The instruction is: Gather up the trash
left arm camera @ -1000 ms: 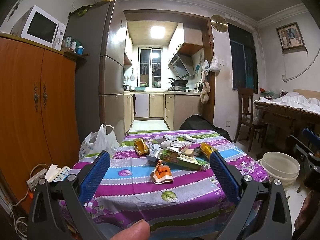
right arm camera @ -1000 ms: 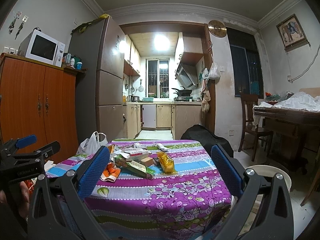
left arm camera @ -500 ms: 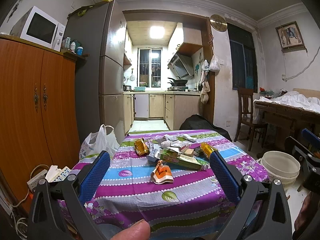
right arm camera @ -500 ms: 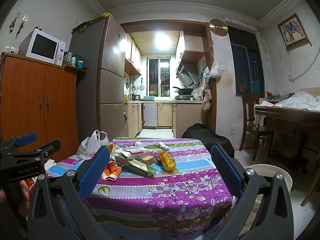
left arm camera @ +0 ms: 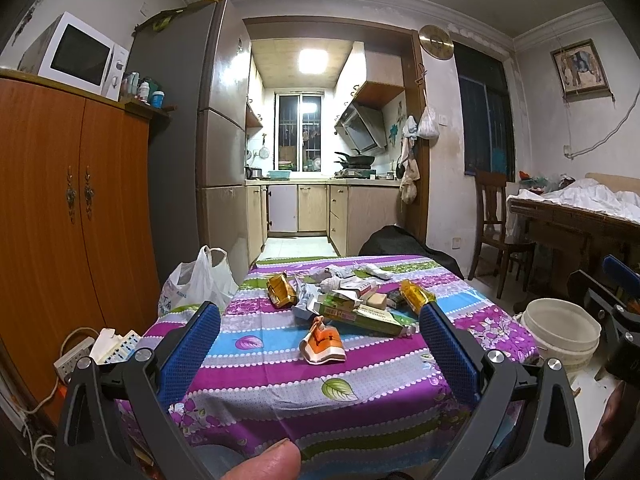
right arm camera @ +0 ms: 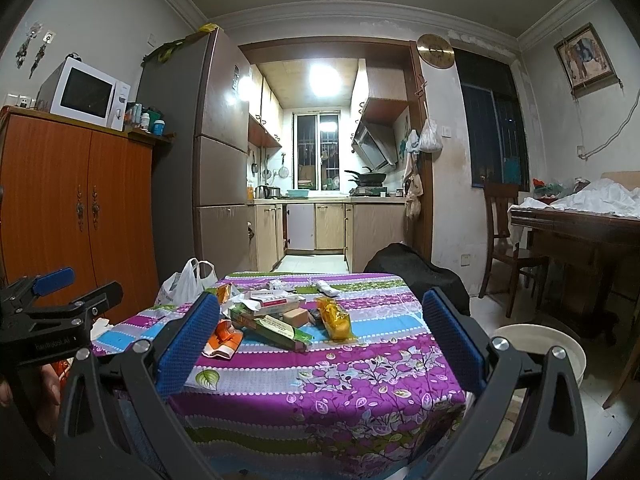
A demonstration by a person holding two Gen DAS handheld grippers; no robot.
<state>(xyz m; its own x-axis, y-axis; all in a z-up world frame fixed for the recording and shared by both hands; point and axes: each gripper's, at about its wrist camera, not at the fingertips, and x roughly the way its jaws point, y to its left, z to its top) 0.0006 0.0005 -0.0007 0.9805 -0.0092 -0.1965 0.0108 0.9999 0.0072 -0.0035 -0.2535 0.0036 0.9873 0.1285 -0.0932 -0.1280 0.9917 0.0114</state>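
Trash lies in a heap on a table with a purple and blue striped cloth (left arm camera: 280,376) (right arm camera: 360,376): an orange and white wrapper (left arm camera: 322,342) (right arm camera: 224,340), a long green box (left arm camera: 360,314) (right arm camera: 272,328), a yellow packet (left arm camera: 414,294) (right arm camera: 334,318), a golden wrapper (left arm camera: 280,290) and crumpled paper (left arm camera: 332,280). My left gripper (left arm camera: 318,328) hangs open before the near table edge, nothing between its blue pads. My right gripper (right arm camera: 320,328) is open and empty too, to the right of the left one. A white bucket (left arm camera: 560,330) (right arm camera: 540,348) stands on the floor right of the table.
A white plastic bag (left arm camera: 200,280) (right arm camera: 184,282) sits left of the table by a wooden cabinet (left arm camera: 60,220). A power strip and cables (left arm camera: 72,356) lie on the floor at left. A black bag (right arm camera: 416,272), a chair (left arm camera: 494,220) and a dark table (right arm camera: 580,236) stand at right.
Both views have drifted slightly, the right one a little nearer the table. The trash has not moved and both grippers stay open.
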